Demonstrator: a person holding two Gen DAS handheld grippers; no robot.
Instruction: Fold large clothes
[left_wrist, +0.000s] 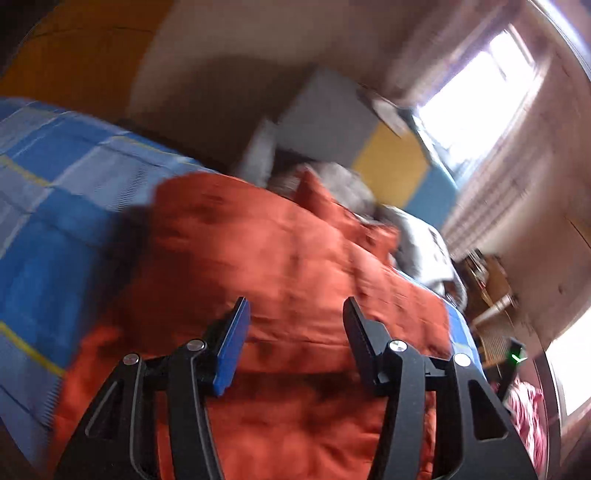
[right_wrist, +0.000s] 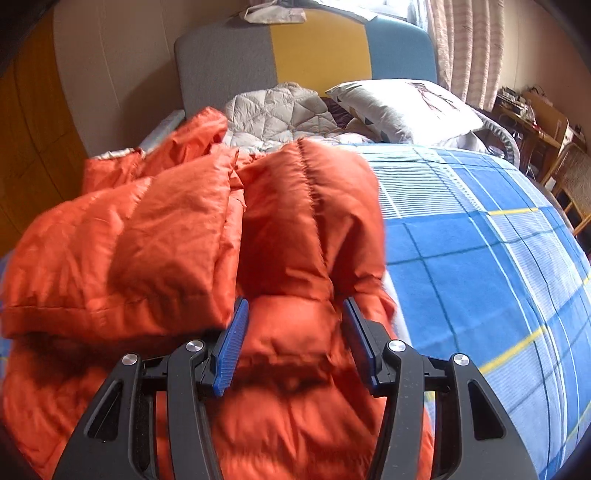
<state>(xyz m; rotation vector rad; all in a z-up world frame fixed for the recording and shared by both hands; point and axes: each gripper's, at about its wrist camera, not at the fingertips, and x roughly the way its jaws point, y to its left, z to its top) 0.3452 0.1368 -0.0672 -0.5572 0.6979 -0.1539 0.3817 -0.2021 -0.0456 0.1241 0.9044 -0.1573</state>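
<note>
Jacket (right_wrist: 207, 229) lies on the bed (right_wrist: 480, 266), an orange puffy one of quilted, slightly shiny cloth, heaped along the bed's left side with one padded part folded over another. In the right wrist view its stitched seams split it into soft, swollen panels, and a flat hemmed edge runs across near the left tool finger.

Behind the jacket, toward the head of the bed, sits a grey quilt (right_wrist: 284, 114) stitched in diamonds, touching the jacket's far edge. Just beside the quilt is a white pillow (right_wrist: 402, 107) with a faint print. The headboard (right_wrist: 317, 48) rises past them in grey, yellow and blue padded blocks. To the right the bed's cover is a smooth check of blue and pale squares with thin yellow lines. Beyond the bed's right edge stand a curtain (right_wrist: 465, 48) and a cane chair (right_wrist: 569, 184).

Right tool (right_wrist: 293, 343) has its jaws wide apart, a bulging fold of the jacket lying between the blue ribbed pads (right_wrist: 231, 350); they do not pinch it.

The left wrist view is blurred and tilted. Left tool (left_wrist: 295, 339) hangs over the jacket (left_wrist: 280, 258) with its jaws spread wide and nothing gripped. A bright window (left_wrist: 476, 96) shows at the upper right.
</note>
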